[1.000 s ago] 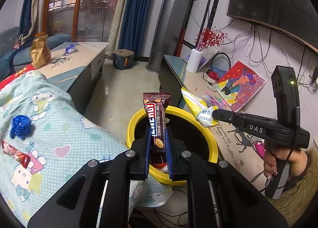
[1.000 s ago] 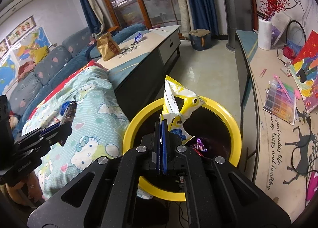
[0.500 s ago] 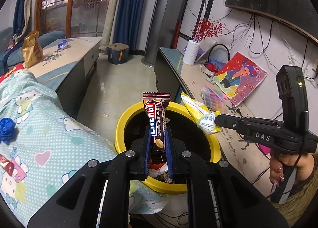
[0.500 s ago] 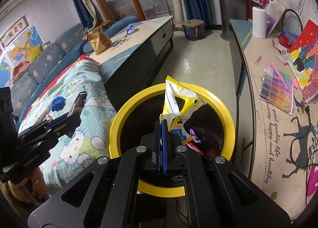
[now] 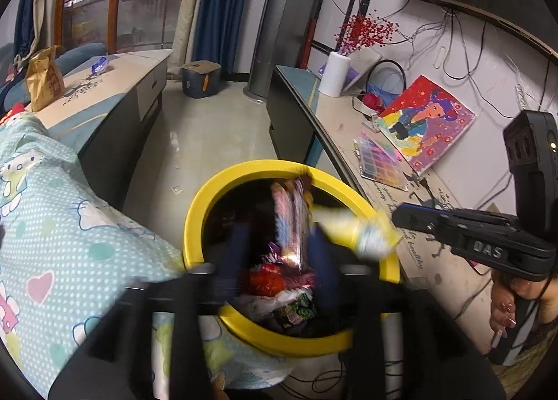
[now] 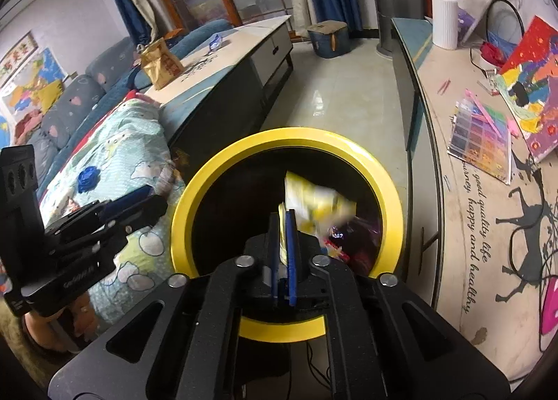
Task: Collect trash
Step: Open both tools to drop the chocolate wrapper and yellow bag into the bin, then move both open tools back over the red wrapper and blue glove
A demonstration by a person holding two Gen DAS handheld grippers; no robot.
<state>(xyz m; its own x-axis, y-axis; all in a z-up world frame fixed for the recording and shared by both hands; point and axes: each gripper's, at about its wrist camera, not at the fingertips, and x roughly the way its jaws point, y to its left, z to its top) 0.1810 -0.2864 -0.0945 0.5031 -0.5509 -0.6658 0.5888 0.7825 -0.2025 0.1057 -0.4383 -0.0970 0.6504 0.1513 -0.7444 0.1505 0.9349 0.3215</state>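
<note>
- Black and blurred, the left tool point(image 5: 279, 243) hangs over the near rim of the bin; its jaws are opening, with a candy wrapper point(image 5: 291, 222) loose between them, touching neither blue pad as far as the blur allows.
- The right tool point(image 6: 283, 225) points down into the same bin; its jaws are opening too, though only a narrow gap shows between the blue pads point(image 6: 289, 243). A yellow snack bag point(image 6: 315, 202) lies partly in that gap, the rest smeared above the bin's dark inside; whether the pads are pressing on it cannot be told.
- The yellow-rimmed bin point(image 5: 195, 222) stands on the floor below both tools, already holding a red wrapper point(image 5: 263, 279) and other crumpled packets.
- Left of the bin, a pale blue cartoon-print blanket point(image 5: 52, 225) reaches right up to its rim. A blue scrap point(image 6: 87, 178) lies further back on this blanket.
- In the left wrist view the right tool comes in from the right edge, held by a hand point(image 5: 505, 305) with painted nails.
- To the right of the bin a long desk point(image 5: 348, 141) runs along the wall, carrying a colourful tray of beads point(image 5: 380, 162), a bright painting point(image 5: 425, 124) leaning on the wall, and a white vase point(image 5: 334, 73) with red berries.
- Across the tiled floor stands a low cabinet point(image 6: 237, 61) with a brown paper bag point(image 6: 162, 63) and a small blue wrapper point(image 6: 214, 40) on top.
- Furthest off, a dark blue box point(image 6: 329, 37) sits on the floor before the blue curtains.
</note>
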